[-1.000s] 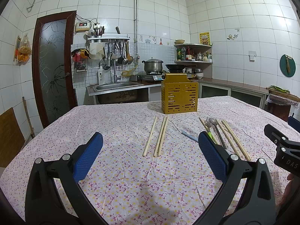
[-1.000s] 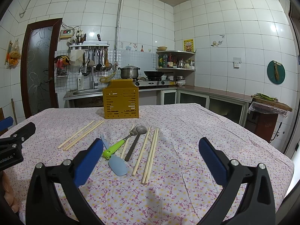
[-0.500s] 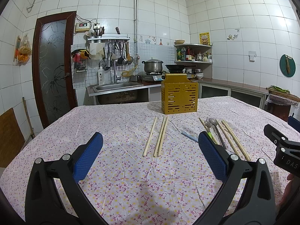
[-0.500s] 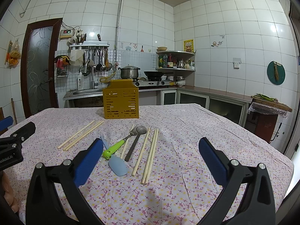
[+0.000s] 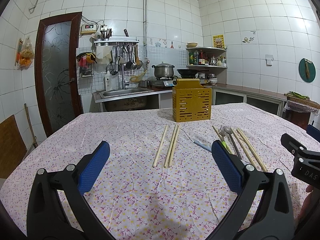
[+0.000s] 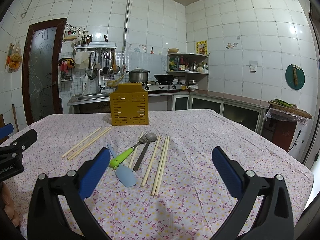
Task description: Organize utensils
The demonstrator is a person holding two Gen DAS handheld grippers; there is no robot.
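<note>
Chopsticks (image 6: 160,163) – pale, loose beside green-handled fork (image 6: 128,153), both hand-held grippers spread wide, empty

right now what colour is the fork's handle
Bright green, clearest in the right wrist view: fork.

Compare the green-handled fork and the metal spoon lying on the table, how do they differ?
The green-handled fork has a bright green novelty handle; the metal spoon is plain grey throughout. The fork lies slanted, its handle pointing left toward the blue spatula, while the spoon lies straighter. Both lie flat, heads toward the yellow utensil holder.
</note>
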